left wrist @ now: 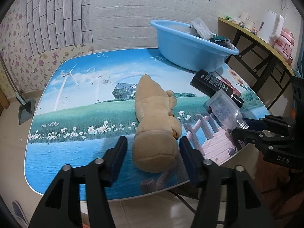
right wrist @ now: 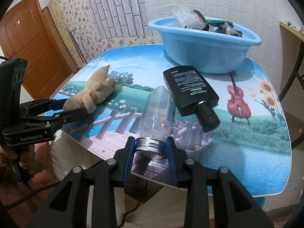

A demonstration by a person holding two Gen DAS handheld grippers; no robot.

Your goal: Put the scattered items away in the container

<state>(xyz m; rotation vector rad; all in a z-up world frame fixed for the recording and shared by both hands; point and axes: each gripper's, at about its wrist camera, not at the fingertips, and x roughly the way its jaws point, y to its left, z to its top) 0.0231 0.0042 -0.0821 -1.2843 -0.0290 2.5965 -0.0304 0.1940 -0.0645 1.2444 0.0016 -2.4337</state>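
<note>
A tan plush toy [left wrist: 153, 114] lies on the picture-printed table [left wrist: 76, 114], its round end toward me. My left gripper [left wrist: 153, 142] is open and straddles that end, with a gap beside each pad. In the right wrist view the toy [right wrist: 95, 93] sits between the left gripper's [right wrist: 74, 106] fingers. My right gripper [right wrist: 150, 142] is shut on the metal-threaded neck of a clear plastic bottle [right wrist: 157, 106], which is tilted over the table's near edge. A black flat bottle [right wrist: 190, 87] lies beyond it. The blue basin [right wrist: 199, 32] at the back holds several items.
A yellow-topped side table [left wrist: 266, 38] with a white kettle and pink items stands to the right. A dustpan [left wrist: 26, 110] rests on the floor at the left. A brown door [right wrist: 28, 38] is at the far left. A person's lap lies under the near table edge.
</note>
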